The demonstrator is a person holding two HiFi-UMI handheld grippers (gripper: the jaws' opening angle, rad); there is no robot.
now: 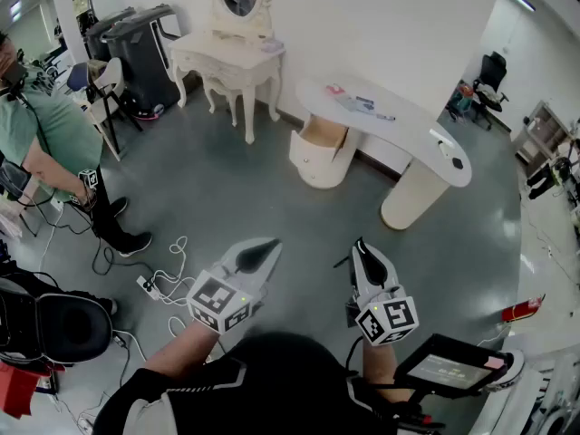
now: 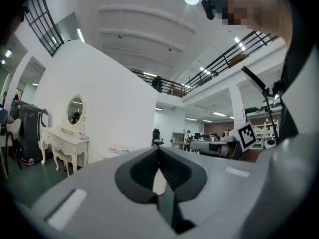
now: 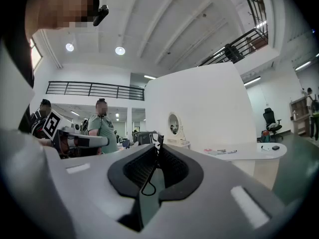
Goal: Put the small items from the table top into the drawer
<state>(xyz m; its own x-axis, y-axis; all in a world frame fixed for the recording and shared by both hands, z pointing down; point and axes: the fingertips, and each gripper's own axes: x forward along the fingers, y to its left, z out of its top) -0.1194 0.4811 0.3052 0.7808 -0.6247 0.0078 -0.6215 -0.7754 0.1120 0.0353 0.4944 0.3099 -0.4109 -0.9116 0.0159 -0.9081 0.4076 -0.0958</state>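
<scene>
Presently left gripper (image 1: 268, 246) and right gripper (image 1: 361, 246) point level, fingers clenched on nothing.

Small items (image 1: 361, 103) on curved white table (image 1: 426, 139)

— What's in front of my left gripper (image 1: 269, 245)?
— Open floor (image 1: 236, 198) up to the counter (image 1: 426, 139). Cables (image 1: 168, 270) lie just to its left, and a person (image 1: 54, 143) stands farther left.
— And my right gripper (image 1: 362, 246)?
— Free floor ahead, then the counter's pedestal (image 1: 412, 198). A screen (image 1: 449, 367) sits close behind on its right.
</scene>
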